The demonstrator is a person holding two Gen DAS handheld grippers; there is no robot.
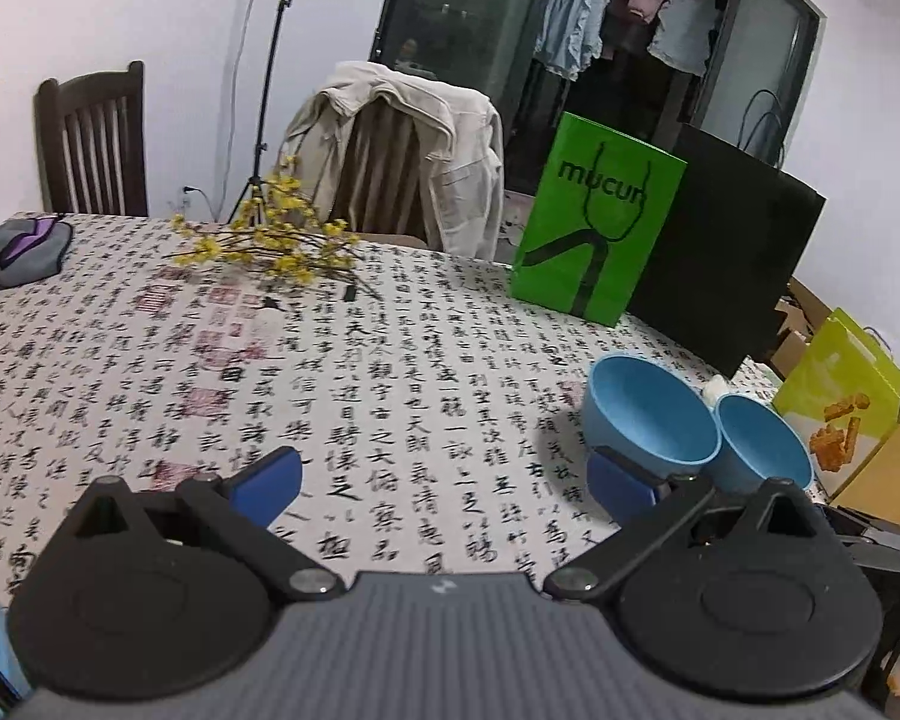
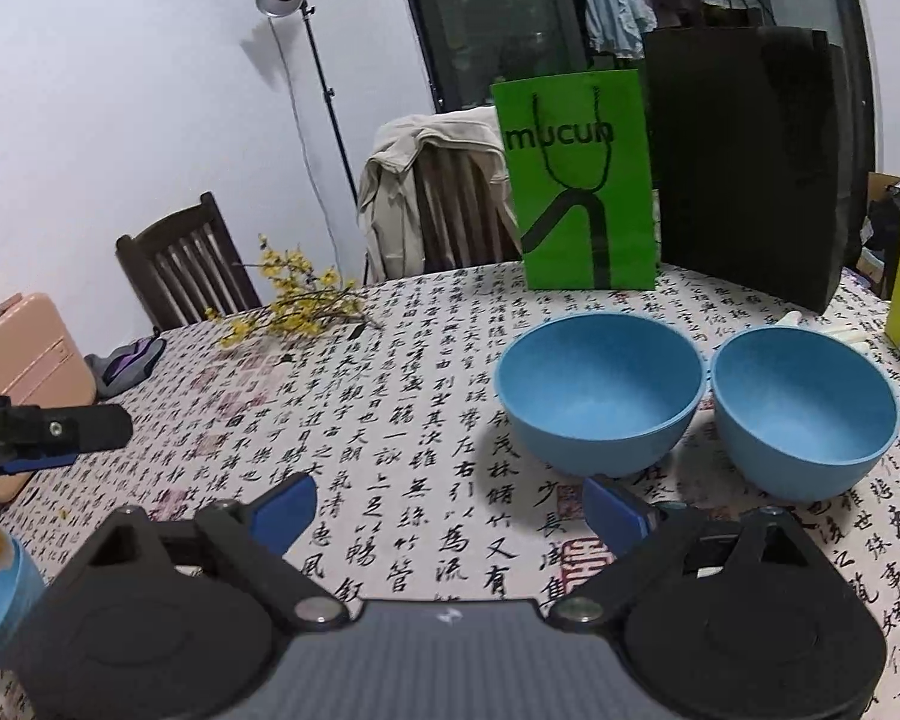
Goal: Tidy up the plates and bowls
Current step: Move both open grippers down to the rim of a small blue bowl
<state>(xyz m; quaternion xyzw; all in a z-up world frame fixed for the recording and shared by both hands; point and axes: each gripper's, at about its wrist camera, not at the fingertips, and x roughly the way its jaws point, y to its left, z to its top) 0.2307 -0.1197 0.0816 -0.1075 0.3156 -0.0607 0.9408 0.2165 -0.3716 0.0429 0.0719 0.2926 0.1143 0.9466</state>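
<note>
Approaching stage, nothing grasped. Right gripper [image 2: 450, 510] and left gripper [image 1: 444, 480] both spread wide, empty. Two blue bowls, near bowl [image 2: 600, 396] and far bowl [image 2: 804, 408], side by side toward the table's [image 2: 390, 420] right edge. Judged next: pinch one rim, nest it inside the other.
</note>
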